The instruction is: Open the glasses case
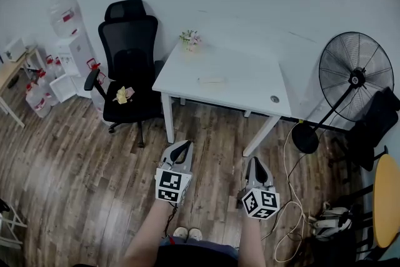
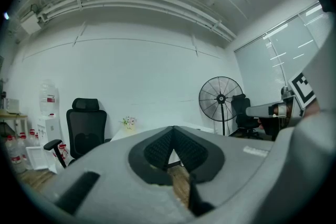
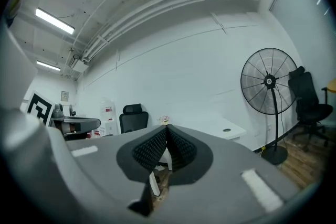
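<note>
The left gripper (image 1: 185, 144) and right gripper (image 1: 255, 162) have their fingers pressed together, empty. Well beyond the fingertips, a pale flat glasses case (image 1: 211, 79) lies on the white rectangular table (image 1: 250, 87).

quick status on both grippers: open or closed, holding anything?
Left gripper: closed, nothing between the jaws.
Right gripper: closed, nothing held.
</note>
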